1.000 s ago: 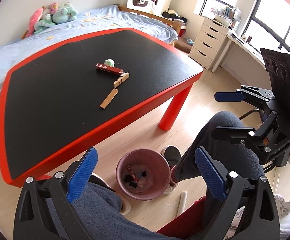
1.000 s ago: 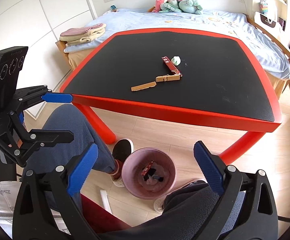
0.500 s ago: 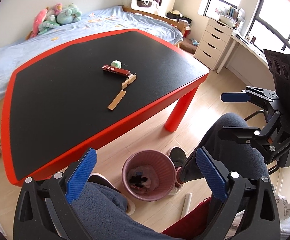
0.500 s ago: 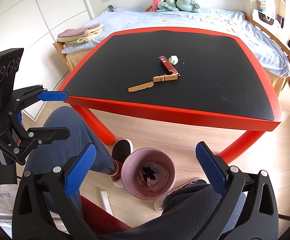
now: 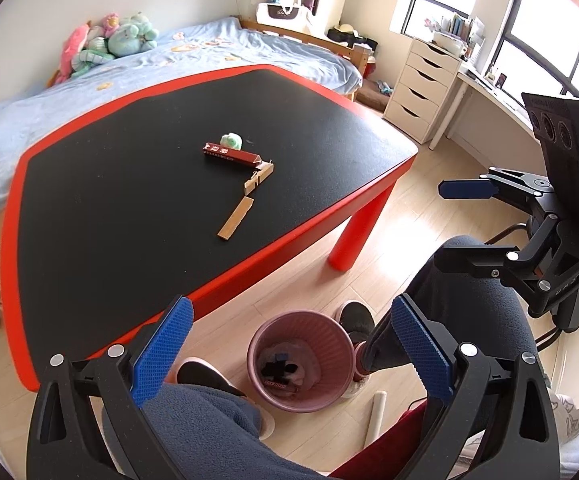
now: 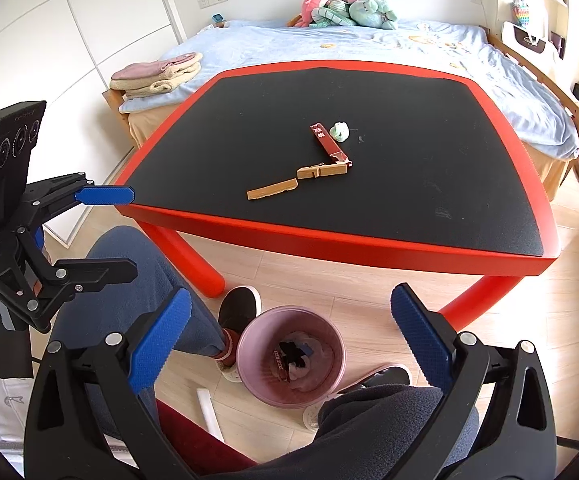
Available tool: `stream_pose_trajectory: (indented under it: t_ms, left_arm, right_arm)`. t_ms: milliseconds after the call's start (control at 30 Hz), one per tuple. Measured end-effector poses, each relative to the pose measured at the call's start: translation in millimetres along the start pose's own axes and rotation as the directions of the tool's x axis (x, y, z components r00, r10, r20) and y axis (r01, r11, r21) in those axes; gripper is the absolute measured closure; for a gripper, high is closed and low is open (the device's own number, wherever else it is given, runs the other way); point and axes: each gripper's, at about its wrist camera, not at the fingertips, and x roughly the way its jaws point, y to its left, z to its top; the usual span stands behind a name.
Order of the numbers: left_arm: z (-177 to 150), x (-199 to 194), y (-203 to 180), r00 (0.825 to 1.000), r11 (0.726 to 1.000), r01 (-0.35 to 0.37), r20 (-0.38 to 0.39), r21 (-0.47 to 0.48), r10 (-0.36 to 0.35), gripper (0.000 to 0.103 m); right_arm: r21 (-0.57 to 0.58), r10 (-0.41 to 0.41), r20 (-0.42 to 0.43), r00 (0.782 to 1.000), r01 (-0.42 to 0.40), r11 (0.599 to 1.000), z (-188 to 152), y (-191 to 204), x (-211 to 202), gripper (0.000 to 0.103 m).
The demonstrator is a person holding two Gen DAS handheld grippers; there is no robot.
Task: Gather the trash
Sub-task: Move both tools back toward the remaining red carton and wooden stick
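On the black, red-rimmed table (image 5: 101, 216) lie a dark red wrapper box (image 5: 231, 155), a pale green crumpled wad (image 5: 231, 141), a wooden clip (image 5: 258, 179) and a flat wooden stick (image 5: 236, 217). They also show in the right wrist view: box (image 6: 324, 140), wad (image 6: 339, 131), clip (image 6: 322, 171), stick (image 6: 272, 189). A pink bin (image 5: 302, 364) (image 6: 290, 355) with trash inside stands on the floor below. My left gripper (image 5: 289, 356) and right gripper (image 6: 289, 354) are both open and empty, above the bin, short of the table.
My knees and shoes flank the bin. A white tube (image 5: 376, 412) lies on the floor. A red table leg (image 5: 355, 236) is near the bin. A bed (image 6: 369, 44) lies behind the table; a white drawer unit (image 5: 423, 88) stands to the right.
Both grippers have risen and drawn slightly nearer the table, still open. A red item that was falling into the bin now lies inside it.
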Motion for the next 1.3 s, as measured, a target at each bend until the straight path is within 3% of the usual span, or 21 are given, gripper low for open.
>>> stream_pose_trajectory:
  t_ms: [567,1200,1267,1300]
  left_arm:
    - [46,36,25,0.999,0.997,0.006,-0.034,0.081,-0.003,0.008]
    - [66,109,60,0.992,0.995,0.042,-0.125,0.088,-0.031,0.008]
    - [66,113,60,0.991,0.995,0.048,-0.131,0.089,-0.036,0.010]
    - [66,115,60,0.990,0.995,0.049,-0.134,0.089,-0.037,0.016]
  right_arm:
    - [-0.066,-0.002,0.000,1.000,0.002,0.998,83,-24,46,0.004]
    - [-0.126,0.008,-0.129,0.992,-0.024,0.992,136,-50,159,0.005]
    - [-0.133,0.010,-0.141,0.990,-0.029,0.991,137,-49,168,0.009]
    - [-0.136,0.009,-0.149,0.989,-0.030,0.990,138,-49,172,0.015]
